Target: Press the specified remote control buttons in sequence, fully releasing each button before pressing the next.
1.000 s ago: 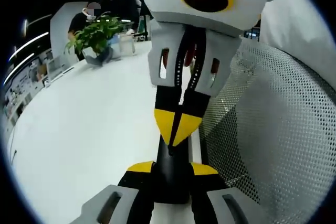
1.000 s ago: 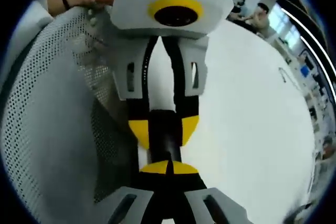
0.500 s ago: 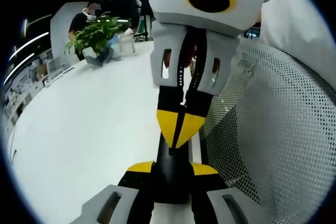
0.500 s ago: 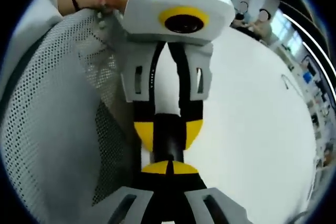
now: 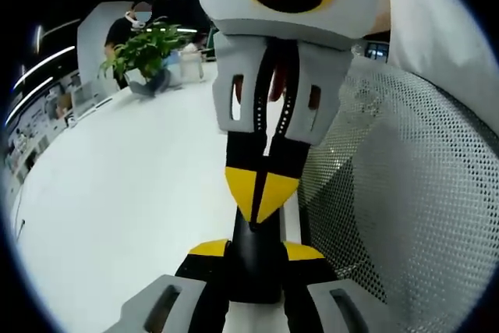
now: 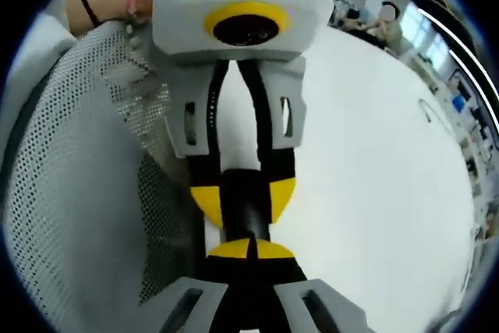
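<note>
The left gripper [image 5: 253, 253] holds a thin dark thing, most likely the remote [image 5: 253, 274], squeezed between its yellow tips above the white desk [image 5: 132, 185], just beside a mesh chair [image 5: 405, 193]. The right gripper [image 5: 261, 193] is pinched tight with nothing in it, and its tip touches the remote's end. The remote looks light, hard and smooth, so it could slip. Hold it by its sides. I cannot see the buttons.
</note>
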`<state>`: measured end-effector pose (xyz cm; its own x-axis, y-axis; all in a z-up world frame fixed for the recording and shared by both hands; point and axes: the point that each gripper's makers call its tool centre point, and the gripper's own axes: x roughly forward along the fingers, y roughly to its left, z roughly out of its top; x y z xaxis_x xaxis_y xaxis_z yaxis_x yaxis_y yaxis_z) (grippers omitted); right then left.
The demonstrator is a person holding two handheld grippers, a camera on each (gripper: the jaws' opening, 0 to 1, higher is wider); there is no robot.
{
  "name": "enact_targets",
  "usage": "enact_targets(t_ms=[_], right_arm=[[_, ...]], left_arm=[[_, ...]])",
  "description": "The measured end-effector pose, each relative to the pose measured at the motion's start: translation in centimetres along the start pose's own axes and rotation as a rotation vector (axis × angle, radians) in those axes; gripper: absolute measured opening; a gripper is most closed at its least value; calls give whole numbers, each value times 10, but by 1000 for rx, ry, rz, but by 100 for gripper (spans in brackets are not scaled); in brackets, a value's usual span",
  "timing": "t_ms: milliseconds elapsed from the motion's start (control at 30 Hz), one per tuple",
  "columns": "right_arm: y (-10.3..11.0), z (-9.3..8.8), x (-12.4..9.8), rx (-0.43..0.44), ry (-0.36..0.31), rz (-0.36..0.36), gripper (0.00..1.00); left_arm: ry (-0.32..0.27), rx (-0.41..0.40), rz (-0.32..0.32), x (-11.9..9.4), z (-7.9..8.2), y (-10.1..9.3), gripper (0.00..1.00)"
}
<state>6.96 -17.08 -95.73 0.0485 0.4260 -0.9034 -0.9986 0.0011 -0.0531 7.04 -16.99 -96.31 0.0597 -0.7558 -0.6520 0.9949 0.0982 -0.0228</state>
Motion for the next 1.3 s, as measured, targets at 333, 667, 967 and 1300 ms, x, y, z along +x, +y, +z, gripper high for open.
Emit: enact_targets(t_ms=[333, 667, 967, 1300], right_arm=[[7, 12, 4, -21, -49, -2, 0], [2, 6, 3, -10, -3, -17, 0], [6, 4, 1, 1, 27, -22, 0], [7, 3, 3, 38, 24, -40, 0]], left_arm=[[-1, 2, -2, -1, 0, -1, 24], [-3, 4, -11, 0, 1, -3, 24], [-9, 5, -25, 1, 2, -4, 24], [-3, 15, -22, 2, 1, -5, 24]])
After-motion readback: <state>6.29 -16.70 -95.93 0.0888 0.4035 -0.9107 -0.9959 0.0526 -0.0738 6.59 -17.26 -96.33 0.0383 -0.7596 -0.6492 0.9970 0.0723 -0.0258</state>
